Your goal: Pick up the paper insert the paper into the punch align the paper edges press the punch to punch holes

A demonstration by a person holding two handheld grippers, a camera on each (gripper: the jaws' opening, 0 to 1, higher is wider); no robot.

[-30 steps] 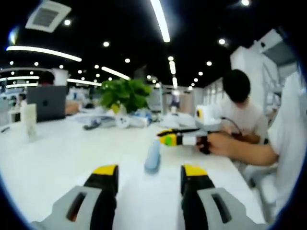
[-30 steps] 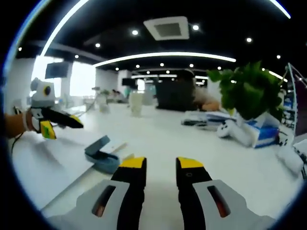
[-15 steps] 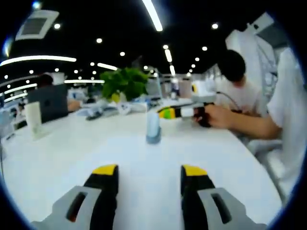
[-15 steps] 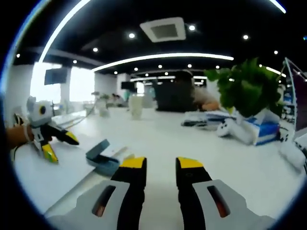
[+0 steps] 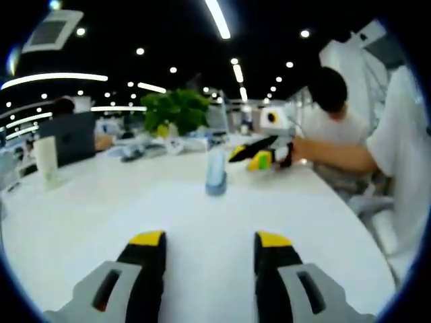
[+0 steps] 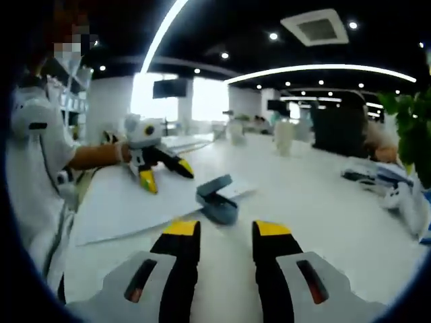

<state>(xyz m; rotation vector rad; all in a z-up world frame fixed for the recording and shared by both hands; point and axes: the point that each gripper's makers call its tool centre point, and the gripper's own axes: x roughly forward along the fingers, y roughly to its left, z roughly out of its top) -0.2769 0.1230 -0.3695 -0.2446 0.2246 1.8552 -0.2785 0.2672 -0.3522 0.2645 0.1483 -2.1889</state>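
Observation:
A blue-grey hole punch [image 6: 217, 200] sits on the white table, its far end on the edge of a large white paper sheet [image 6: 124, 205]. My right gripper [image 6: 225, 229] is open just short of the punch, nothing between its jaws. Beyond the paper, a hand holds my left gripper [image 6: 165, 173] above the sheet with its jaws spread. In the left gripper view the punch [image 5: 215, 173] stands mid-table, well ahead of my open, empty left gripper [image 5: 210, 239]. The right gripper [image 5: 248, 156] hovers to the punch's right, jaws apart.
A potted plant [image 5: 176, 111], a laptop [image 5: 66, 138] and a white cup [image 5: 44, 163] stand along the far side of the table. Someone in white [image 5: 333, 114] sits at the right end. Clutter [image 6: 397, 192] lies at the right.
The right gripper view has swung left, bringing the paper, left gripper and a person's sleeve further in. Seen from the left gripper view, the right gripper has tilted and its jaws show wider apart.

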